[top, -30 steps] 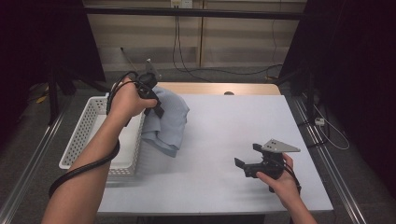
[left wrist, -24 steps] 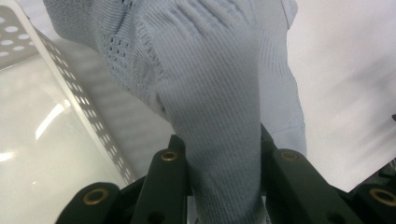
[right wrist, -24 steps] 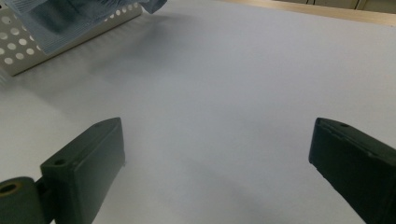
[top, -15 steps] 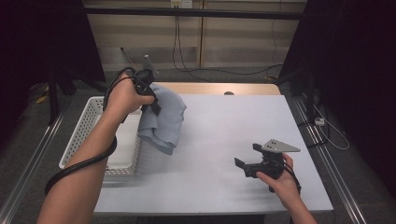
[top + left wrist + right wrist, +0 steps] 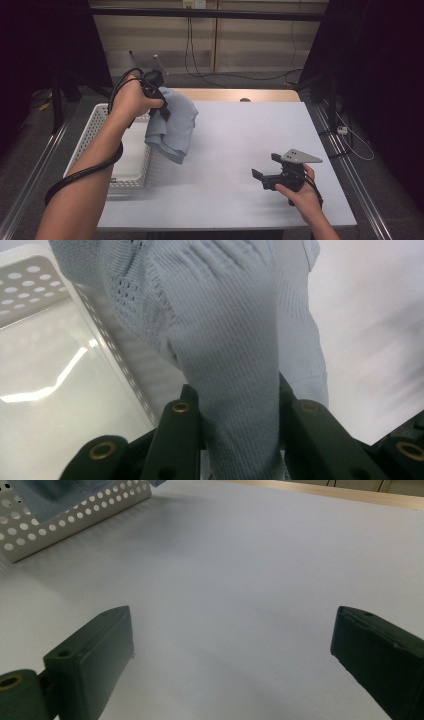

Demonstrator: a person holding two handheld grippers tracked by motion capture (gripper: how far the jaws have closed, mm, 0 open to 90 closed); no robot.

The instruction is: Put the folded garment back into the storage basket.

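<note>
A light blue knitted cloth (image 5: 172,127) hangs in the air from my left gripper (image 5: 161,107), which is shut on its bunched top. It dangles over the right rim of a white perforated basket (image 5: 127,175) at the table's left. In the left gripper view the cloth (image 5: 235,355) is pinched between the two black jaws, with the basket (image 5: 60,390) below to the left. My right gripper (image 5: 266,176) rests low on the white table (image 5: 240,135) near the front right. It is open, and the right gripper view has bare table between its jaws (image 5: 235,650).
The basket's perforated wall (image 5: 65,522) sits at the top left of the right gripper view. A black cable (image 5: 82,172) loops around the left forearm. Beyond the table's wooden far edge (image 5: 235,94) lie floor cables and dark frame posts.
The left hand has lifted the cloth a little higher and shifted it slightly left toward the basket. The right gripper has stayed where it was.
</note>
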